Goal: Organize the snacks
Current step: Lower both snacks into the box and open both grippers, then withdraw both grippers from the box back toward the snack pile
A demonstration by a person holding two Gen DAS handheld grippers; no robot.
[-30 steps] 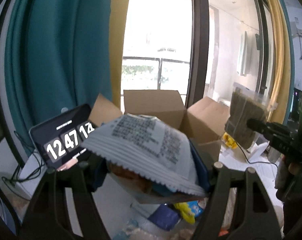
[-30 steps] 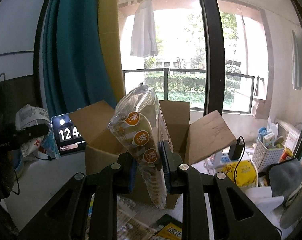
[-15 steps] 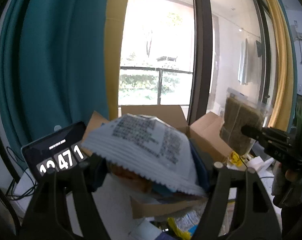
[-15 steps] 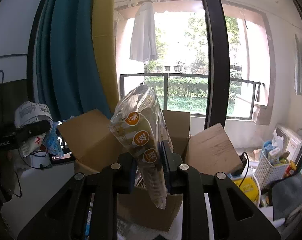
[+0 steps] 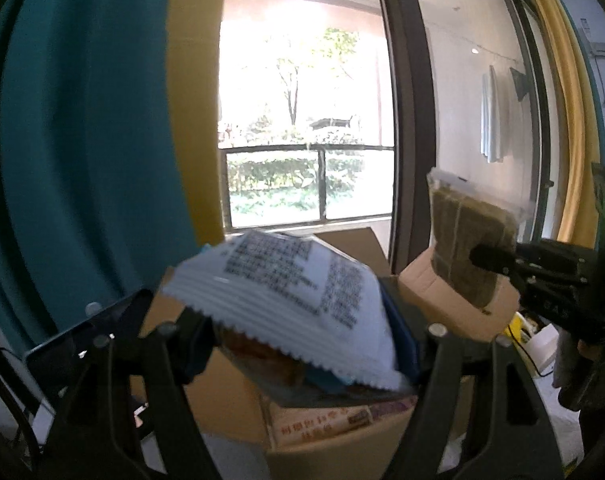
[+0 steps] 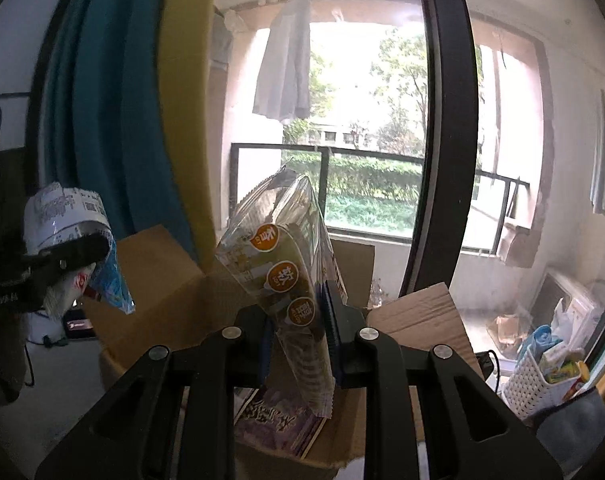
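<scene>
In the left wrist view there's a dark tablet (image 5: 74,344) at the lower left, then the left gripper (image 5: 302,344) in the lower middle, clamped on a white snack bag (image 5: 298,300) with printed text and a zigzag edge, lying flat across the fingers and a bit blurry. Right behind and under it sits the open cardboard box (image 5: 222,392), with a purple packet (image 5: 342,416) showing inside. Over at the right edge the right gripper (image 5: 486,258) pinches a clear snack pack (image 5: 466,236) with brownish contents above a box flap. In the right wrist view that pack (image 6: 290,280) stands upright at center over the box (image 6: 162,276), with a white basket (image 6: 534,380) at the lower right.
</scene>
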